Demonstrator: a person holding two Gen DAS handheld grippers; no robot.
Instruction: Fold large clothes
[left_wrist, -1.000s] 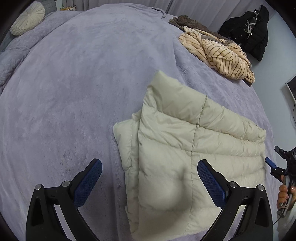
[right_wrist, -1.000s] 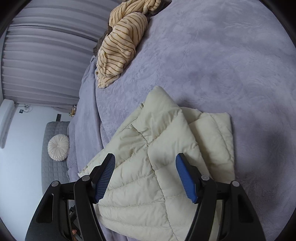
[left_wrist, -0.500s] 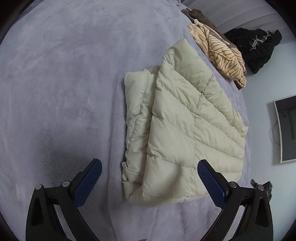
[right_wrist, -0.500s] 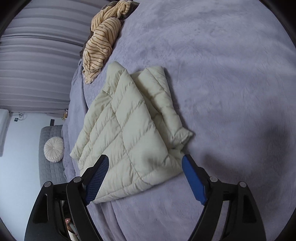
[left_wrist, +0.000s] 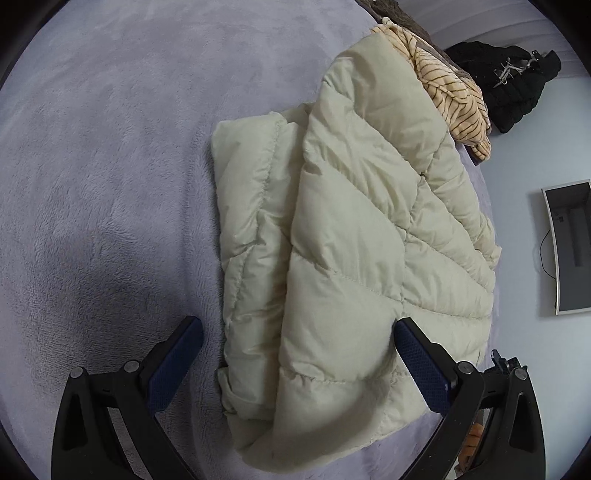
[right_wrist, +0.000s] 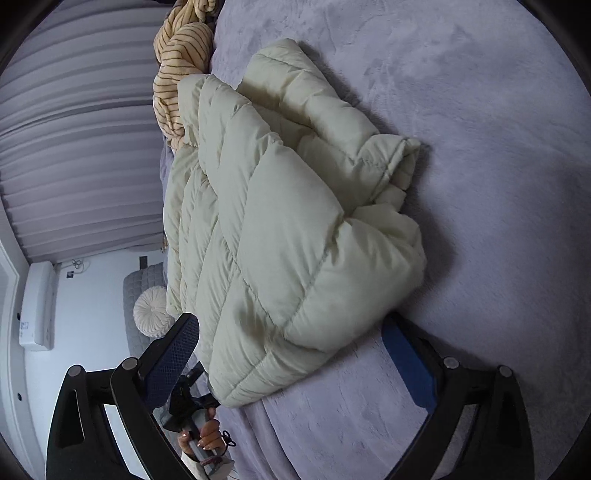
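Cream quilted puffer jacket (left_wrist: 343, 236) lies folded on lilac fleece bedspread (left_wrist: 110, 166). Left gripper (left_wrist: 297, 354) and right gripper (right_wrist: 291, 354) both spread wide, empty. I'd expect light, springy, slick shell; pinch the near stitched hem.

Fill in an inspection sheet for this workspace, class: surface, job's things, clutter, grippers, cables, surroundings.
Surface: lavender plush bedcover, shadowed near the left gripper.
Job's things: cream puffer jacket, folded in layers, lying near the bed's edge.
Clutter: striped beige garment bunched beyond the jacket; black coat behind it.
Grippers: left gripper open, straddling the jacket's near end; right gripper open, around its corner.
Cables: one wire beside the wall screen.
Surroundings: pleated curtains, round cushion, wall heater unit.
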